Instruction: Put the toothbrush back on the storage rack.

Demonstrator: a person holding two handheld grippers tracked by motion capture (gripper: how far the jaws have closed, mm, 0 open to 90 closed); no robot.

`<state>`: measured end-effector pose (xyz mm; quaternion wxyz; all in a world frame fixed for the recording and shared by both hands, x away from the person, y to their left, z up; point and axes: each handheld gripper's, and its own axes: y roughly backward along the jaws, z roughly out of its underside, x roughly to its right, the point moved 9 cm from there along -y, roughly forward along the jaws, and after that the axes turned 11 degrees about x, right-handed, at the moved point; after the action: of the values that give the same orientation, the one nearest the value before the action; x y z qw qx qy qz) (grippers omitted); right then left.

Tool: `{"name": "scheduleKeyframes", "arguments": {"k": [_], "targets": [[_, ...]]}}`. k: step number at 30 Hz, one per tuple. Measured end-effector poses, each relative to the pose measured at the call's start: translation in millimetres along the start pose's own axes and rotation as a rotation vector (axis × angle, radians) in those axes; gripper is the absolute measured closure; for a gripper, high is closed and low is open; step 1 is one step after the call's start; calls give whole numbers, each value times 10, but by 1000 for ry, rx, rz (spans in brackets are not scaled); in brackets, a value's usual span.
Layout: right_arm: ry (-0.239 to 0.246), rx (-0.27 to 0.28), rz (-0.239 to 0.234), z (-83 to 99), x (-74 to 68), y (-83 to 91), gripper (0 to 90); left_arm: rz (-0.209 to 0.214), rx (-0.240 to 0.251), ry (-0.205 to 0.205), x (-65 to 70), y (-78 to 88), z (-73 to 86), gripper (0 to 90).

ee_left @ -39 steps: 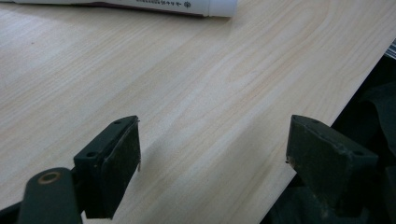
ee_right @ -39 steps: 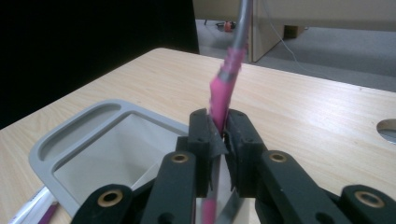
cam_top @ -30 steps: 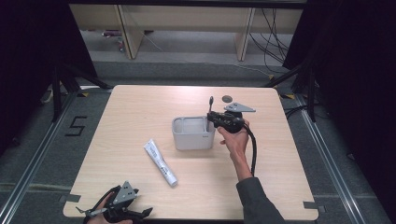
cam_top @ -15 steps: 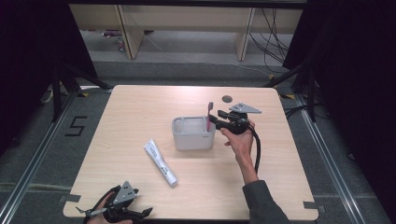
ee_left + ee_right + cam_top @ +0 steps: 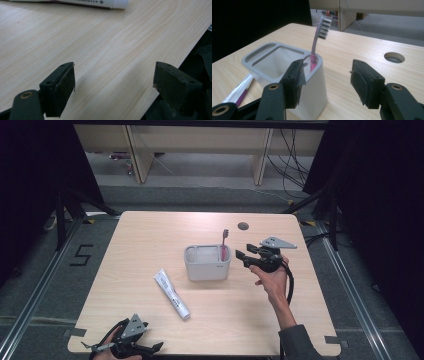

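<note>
A grey holder [image 5: 207,262] [image 5: 287,72] stands mid-table with a pink toothbrush [image 5: 224,244] [image 5: 318,40] upright in its right slot, bristles up. My right gripper [image 5: 242,256] [image 5: 325,82] hovers open just right of the holder, jaws wide apart and holding nothing. A white toothpaste tube [image 5: 171,294] [image 5: 75,2] lies flat on the table in front of the holder's left side; it also peeks out beside the holder [image 5: 238,92]. My left gripper [image 5: 150,349] [image 5: 113,82] rests open at the table's near-left edge, over bare wood, apart from the tube.
A round cable hole [image 5: 243,226] [image 5: 394,57] sits in the tabletop behind the right gripper. The table's near edge [image 5: 190,50] runs beside the left gripper's right jaw. Shelving and cables stand beyond the far edge.
The right gripper has let go of the toothbrush, which now stands in the holder, and has drawn back to the right and toward me with its jaws open. The left gripper has not moved.
</note>
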<state>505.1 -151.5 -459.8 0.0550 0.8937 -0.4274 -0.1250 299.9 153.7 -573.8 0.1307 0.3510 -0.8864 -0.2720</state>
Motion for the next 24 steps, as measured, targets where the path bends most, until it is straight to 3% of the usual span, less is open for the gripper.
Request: {"name": "scheduleKeyframes", "arguments": {"k": [1, 9, 11, 14, 15, 17, 18, 20, 21, 24], "targets": [[22, -3, -9, 8, 14, 21, 433, -1, -3, -3, -6, 1, 1, 171], [8, -20, -15, 138, -60, 162, 404, -2, -9, -6, -10, 0, 9, 171], [33, -45, -22, 212, -69, 208, 395, 3, 5, 3, 10, -1, -9, 172], [17, -62, -25, 271, -99, 242, 391, 4, -2, -7, 6, 3, -6, 172], [41, -66, -39, 305, -105, 261, 390, 7, -2, -6, 9, 5, -3, 171], [43, -72, -27, 328, -103, 298, 389, 1, -3, 0, 5, 3, 0, 172], [25, -78, -31, 339, -118, 324, 389, 4, -13, -18, -8, 15, 2, 172], [18, -75, -30, 344, -128, 346, 389, 4, -11, -12, -3, 14, -1, 171], [51, -81, -21, 348, -104, 373, 385, 5, -11, -13, -4, 15, -1, 171], [26, -82, -32, 379, -142, 429, 385, 5, -12, -19, -7, 17, 0, 171]]}}
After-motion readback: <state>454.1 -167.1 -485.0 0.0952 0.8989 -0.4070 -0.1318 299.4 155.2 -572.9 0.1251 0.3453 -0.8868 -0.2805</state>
